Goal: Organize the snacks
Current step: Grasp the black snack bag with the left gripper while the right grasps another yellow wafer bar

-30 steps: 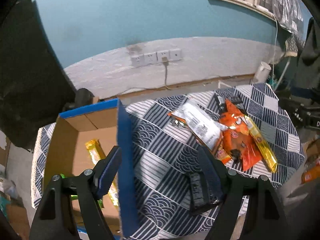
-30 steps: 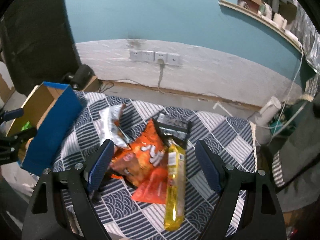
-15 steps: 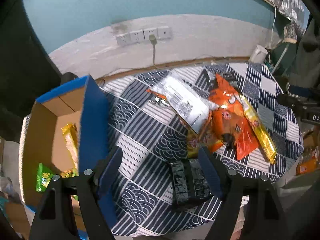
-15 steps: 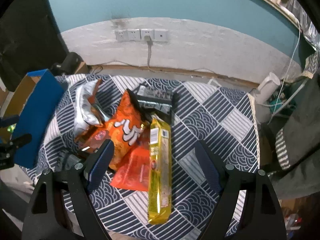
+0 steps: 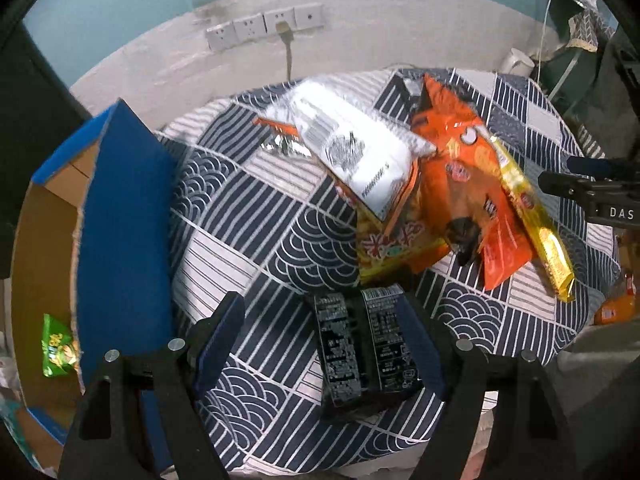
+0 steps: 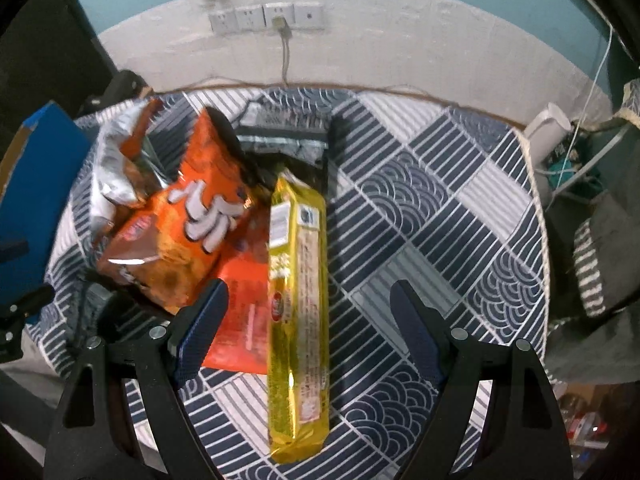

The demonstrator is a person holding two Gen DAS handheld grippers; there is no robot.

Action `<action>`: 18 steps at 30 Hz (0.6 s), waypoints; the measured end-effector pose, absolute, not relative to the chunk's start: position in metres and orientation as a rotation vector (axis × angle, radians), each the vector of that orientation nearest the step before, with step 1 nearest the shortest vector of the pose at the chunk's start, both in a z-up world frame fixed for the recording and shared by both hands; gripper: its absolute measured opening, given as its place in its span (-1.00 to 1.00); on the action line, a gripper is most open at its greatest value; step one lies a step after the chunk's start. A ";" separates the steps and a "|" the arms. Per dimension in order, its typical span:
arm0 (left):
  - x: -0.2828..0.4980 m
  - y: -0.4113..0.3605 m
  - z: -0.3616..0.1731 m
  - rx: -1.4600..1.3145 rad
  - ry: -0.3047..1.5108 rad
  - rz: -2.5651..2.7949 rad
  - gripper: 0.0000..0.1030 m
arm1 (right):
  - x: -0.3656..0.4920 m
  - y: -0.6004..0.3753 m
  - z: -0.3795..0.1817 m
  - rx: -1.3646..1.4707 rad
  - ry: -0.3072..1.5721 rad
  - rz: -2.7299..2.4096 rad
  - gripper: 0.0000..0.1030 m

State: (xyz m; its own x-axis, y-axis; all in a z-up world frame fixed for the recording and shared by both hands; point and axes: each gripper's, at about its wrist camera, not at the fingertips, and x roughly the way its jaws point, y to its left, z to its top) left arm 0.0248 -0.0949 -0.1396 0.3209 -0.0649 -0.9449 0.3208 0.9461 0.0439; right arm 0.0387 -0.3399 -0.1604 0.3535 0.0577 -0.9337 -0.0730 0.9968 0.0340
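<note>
The left gripper [image 5: 320, 344] stands wide open and empty above a flat black foil packet with white print [image 5: 362, 350] on the patterned navy-and-white tablecloth [image 5: 248, 216]. The right gripper [image 6: 308, 330], equally wide and empty, straddles a long glossy yellow wrapper [image 6: 298, 292] lying against crinkled orange snack bags [image 6: 188, 224].

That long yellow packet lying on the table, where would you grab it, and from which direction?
Probably across its narrow width near the middle, coming straight down from above. The long yellow packet lies flat on the patterned tablecloth, slim enough to fit between the open right gripper fingers, which already straddle it. Its right edge is free; its left edge rests on the orange bag, so the left finger may catch it.
</note>
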 end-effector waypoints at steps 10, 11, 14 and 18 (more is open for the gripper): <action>0.030 -0.097 -0.172 0.193 1.329 -0.256 0.56 | 0.037 -0.331 -0.189 -0.054 1.266 0.127 0.60; 0.029 -0.099 -0.175 0.190 1.340 -0.258 0.56 | 0.037 -0.331 -0.192 -0.055 1.271 0.128 0.59; 0.028 -0.104 -0.179 0.206 1.349 -0.266 0.56 | 0.037 -0.330 -0.199 -0.052 1.286 0.133 0.46; 0.024 -0.110 -0.181 0.232 1.333 -0.261 0.56 | 0.037 -0.330 -0.209 -0.050 1.310 0.141 0.20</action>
